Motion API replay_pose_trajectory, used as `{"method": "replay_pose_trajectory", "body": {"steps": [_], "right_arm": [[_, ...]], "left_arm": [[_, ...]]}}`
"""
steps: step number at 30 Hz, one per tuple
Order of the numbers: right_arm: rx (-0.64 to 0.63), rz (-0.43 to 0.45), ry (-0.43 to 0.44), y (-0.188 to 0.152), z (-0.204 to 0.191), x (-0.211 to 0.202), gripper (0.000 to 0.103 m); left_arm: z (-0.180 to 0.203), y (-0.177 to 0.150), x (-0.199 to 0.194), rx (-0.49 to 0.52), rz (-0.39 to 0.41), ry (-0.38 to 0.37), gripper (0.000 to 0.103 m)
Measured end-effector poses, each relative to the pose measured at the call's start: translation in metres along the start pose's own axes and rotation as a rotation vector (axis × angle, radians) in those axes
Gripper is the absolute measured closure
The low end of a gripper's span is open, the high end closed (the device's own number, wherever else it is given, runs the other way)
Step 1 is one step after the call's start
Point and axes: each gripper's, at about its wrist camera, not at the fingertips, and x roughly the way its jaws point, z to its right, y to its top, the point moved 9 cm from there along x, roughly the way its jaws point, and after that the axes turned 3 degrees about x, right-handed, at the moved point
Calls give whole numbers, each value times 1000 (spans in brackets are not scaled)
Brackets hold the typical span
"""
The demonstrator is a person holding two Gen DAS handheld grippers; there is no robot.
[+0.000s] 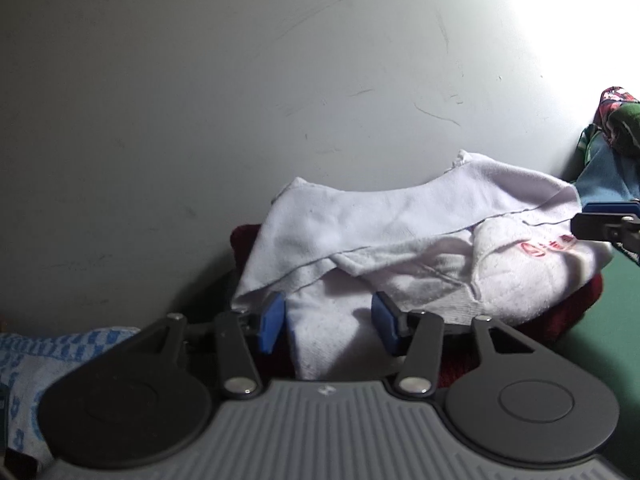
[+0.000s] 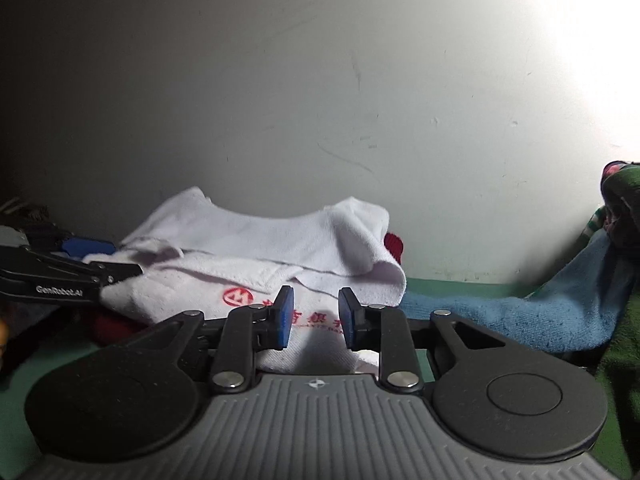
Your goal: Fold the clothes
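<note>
Here we are over the white terry cloth with red printed lettering (image 1: 400, 248), lying in a loose, half-folded heap on top of a dark red knitted garment (image 1: 568, 316) on the green tabletop (image 1: 616, 320), right up against the scuffed pale wall (image 1: 240, 100). The left hand-held gripper (image 1: 328, 324) sits low at the near edge of the white cloth, its blue pads (image 1: 270, 326) standing apart with a flap of the fabric between them, not pinched as far as the view shows. Over on the other side, the right hand-held gripper (image 2: 316, 318) hovers over the red logo area, jaws parted too, cloth showing beneath the gap but nothing clamped. Each tool shows up at the edge of the other's view, so they flank the bundle from both ends. A blue towel (image 2: 520, 316) trails off to the right beside a green patterned pile (image 2: 624, 208), and a blue-and-white checked cloth (image 1: 36, 364) lies at far left. My read: a fold has been laid and let go, and the piece looks only partly done, upper layer rumpled and skewed. The next move calls for both sets of pads to close on matching edges, lift evenly, and bring the cloth over squarely without dragging the red garment underneath.
</note>
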Motion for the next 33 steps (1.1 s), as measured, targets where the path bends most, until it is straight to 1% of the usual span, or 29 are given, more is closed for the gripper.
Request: {"method": "replay_pose_trajectory", "body": {"steps": [2, 3, 4, 5, 6, 9, 11, 12, 13, 14, 15, 16, 18, 19, 22, 24, 26, 28, 30, 33], "right_arm": [[31, -16, -10, -5, 1, -16, 65], [45, -27, -17, -7, 1, -25, 64], [48, -51, -28, -12, -1, -33, 62], [51, -76, -39, -17, -3, -42, 62], [56, -101, -50, -22, -4, -50, 62], [111, -189, -81, -43, -8, -69, 60], [151, -213, -95, -53, -10, -86, 57], [169, -219, -104, -57, -11, -94, 53], [182, -220, -113, -59, -11, -102, 42], [194, -215, -119, -61, -11, -110, 34], [205, -209, -125, -63, -12, -118, 32], [208, -199, -131, -65, -12, -126, 31], [209, -183, -158, -66, -15, -140, 27], [211, -174, -169, -66, -17, -146, 26], [255, -149, -151, -65, -24, -163, 26], [272, -163, -148, -66, -29, -171, 26], [257, -183, -154, -69, -37, -177, 26], [244, -197, -165, -72, -44, -182, 26], [233, -209, -182, -74, -50, -186, 26], [222, -221, -198, -77, -58, -193, 26]], "left_arm": [[4, 0, -10, -40, -45, -14, 48], [8, -1, -16, -53, -56, -15, 47], [12, -3, -23, -66, -65, -16, 44], [17, -5, -26, -78, -80, -14, 32], [22, -7, -27, -90, -100, -12, 26], [37, -15, -36, -136, -156, -17, 26], [45, -20, -45, -159, -184, -8, 23], [50, -22, -49, -171, -198, -3, 21], [54, -24, -54, -172, -199, 3, 19], [59, -25, -60, -172, -198, 9, 13], [64, -26, -65, -173, -197, 15, 5], [68, -28, -71, -168, -196, 17, 3], [76, -31, -83, -158, -193, 18, 3], [80, -33, -89, -153, -191, 19, 3], [89, -39, -106, -149, -199, 18, 1], [92, -43, -116, -156, -208, 24, 1], [94, -49, -125, -166, -226, 21, 1], [93, -55, -134, -165, -239, 49, 1], [89, -61, -146, -164, -236, 86, 1], [81, -72, -165, -203, -231, 101, 1]]}}
